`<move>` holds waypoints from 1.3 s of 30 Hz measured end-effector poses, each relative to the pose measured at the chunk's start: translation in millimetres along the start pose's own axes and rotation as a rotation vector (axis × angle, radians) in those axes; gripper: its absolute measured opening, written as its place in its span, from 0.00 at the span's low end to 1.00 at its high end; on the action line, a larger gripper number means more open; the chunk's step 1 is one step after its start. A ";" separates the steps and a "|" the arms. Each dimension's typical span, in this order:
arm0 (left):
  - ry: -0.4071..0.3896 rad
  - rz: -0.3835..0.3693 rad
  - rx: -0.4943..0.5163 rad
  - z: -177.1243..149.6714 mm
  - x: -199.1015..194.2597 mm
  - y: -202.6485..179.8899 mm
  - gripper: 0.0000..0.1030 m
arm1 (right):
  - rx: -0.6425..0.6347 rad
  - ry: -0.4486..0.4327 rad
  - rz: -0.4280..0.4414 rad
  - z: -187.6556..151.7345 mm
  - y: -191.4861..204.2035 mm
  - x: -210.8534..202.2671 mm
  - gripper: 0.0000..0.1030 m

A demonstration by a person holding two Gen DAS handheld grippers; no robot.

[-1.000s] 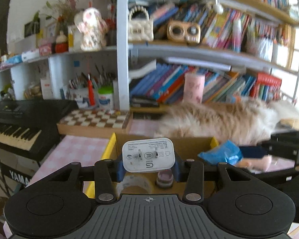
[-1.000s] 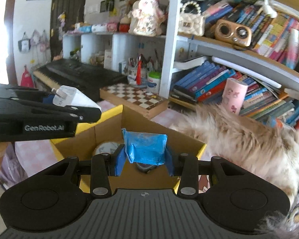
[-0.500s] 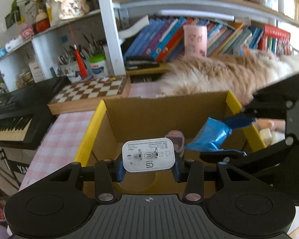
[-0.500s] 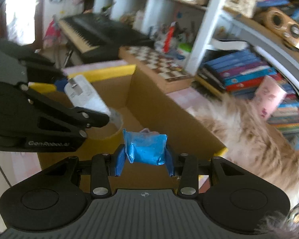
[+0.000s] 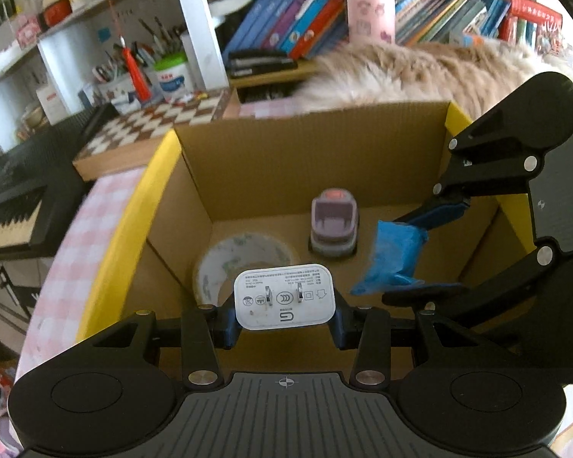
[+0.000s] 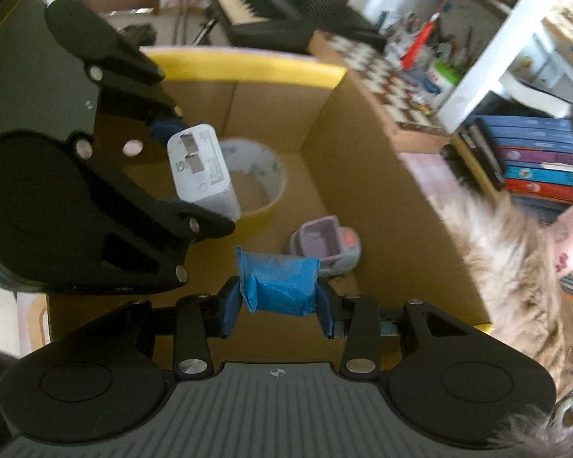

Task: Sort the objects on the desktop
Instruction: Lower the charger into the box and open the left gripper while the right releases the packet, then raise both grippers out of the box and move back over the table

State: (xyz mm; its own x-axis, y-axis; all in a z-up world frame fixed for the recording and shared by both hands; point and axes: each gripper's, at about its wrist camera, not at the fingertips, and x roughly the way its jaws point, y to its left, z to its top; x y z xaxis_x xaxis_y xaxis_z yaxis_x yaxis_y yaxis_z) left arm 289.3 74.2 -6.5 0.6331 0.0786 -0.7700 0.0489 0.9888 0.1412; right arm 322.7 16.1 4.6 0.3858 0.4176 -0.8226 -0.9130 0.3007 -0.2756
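Note:
My left gripper (image 5: 284, 315) is shut on a white plug charger (image 5: 284, 297), prongs facing the camera, held over the open cardboard box (image 5: 271, 160) with yellow flaps. My right gripper (image 6: 277, 307) is shut on a blue packet (image 6: 277, 284), also over the box. Each gripper shows in the other's view: the right one with the packet (image 5: 395, 255), the left one with the charger (image 6: 202, 170). A roll of tape (image 5: 244, 263) and a small lilac device (image 5: 334, 225) lie on the box floor; both also show in the right wrist view: the tape (image 6: 265, 160), the device (image 6: 324, 248).
A furry cat (image 5: 420, 72) lies right behind the box. A chessboard (image 5: 152, 129) and a keyboard piano (image 5: 15, 198) stand to the left. A pink checked cloth (image 5: 76, 236) covers the table. Bookshelves (image 5: 324, 23) fill the back.
Both grippers have moved forward and tilted down over the box, so its floor now shows. The charger and the blue packet stay gripped.

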 end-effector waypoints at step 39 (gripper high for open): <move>-0.341 0.038 -0.012 -0.4 -98.8 5.1 0.88 | 0.197 -0.189 -0.203 -11.3 -6.4 -71.5 0.70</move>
State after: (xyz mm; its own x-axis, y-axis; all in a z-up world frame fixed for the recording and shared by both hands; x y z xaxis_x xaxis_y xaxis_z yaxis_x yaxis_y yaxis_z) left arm 226.7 71.6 70.0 0.8565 0.0700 -0.5114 0.0127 0.9876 0.1564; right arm 299.5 -25.4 59.6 0.5918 0.4782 -0.6489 -0.7791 0.5460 -0.3081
